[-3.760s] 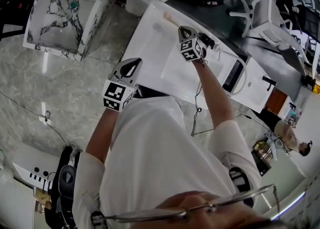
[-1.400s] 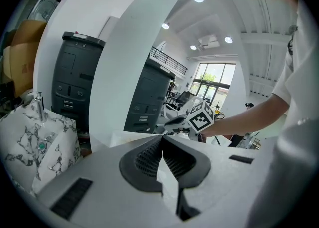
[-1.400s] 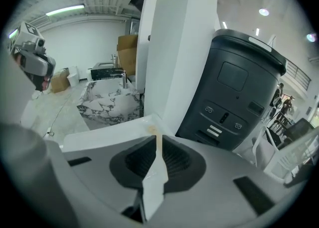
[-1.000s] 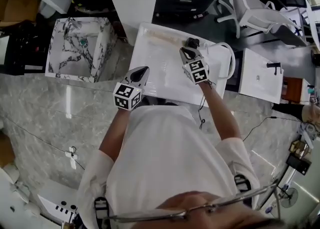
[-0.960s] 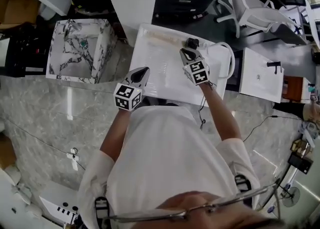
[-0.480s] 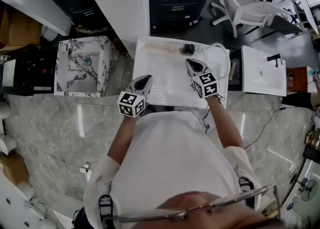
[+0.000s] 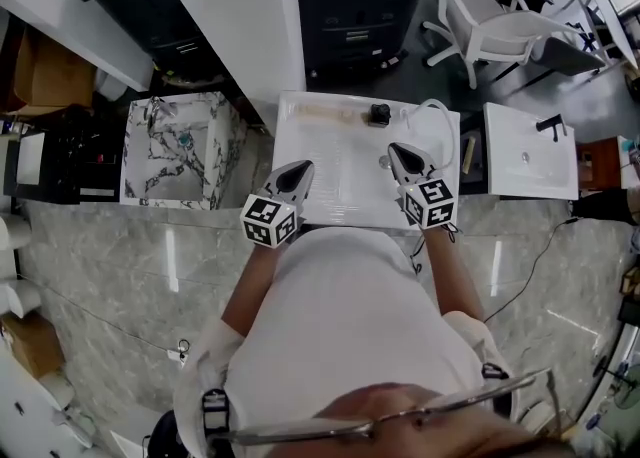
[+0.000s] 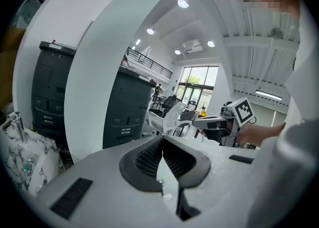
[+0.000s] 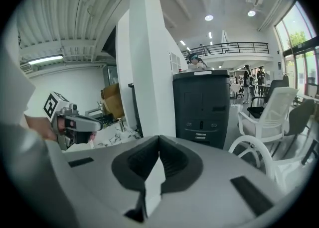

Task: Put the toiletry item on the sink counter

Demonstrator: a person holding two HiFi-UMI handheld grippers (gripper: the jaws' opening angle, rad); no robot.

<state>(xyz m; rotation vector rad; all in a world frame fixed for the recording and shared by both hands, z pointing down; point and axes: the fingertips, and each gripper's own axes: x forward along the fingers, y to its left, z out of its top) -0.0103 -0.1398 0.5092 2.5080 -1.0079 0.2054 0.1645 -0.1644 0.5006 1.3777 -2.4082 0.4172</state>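
The pale toiletry item [image 7: 322, 109] lies on the sink tabletop [image 7: 340, 171], so the task looks done; left claw [image 7: 299, 171] and right claw [image 7: 397, 153] are closed, empty.

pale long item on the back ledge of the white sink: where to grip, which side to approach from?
Probably mid-length, pinching across its narrow width, coming down from above. The pale long item lies flat along the back ledge of the white sink, and a small black object sits off its right end, so the middle is clearest.
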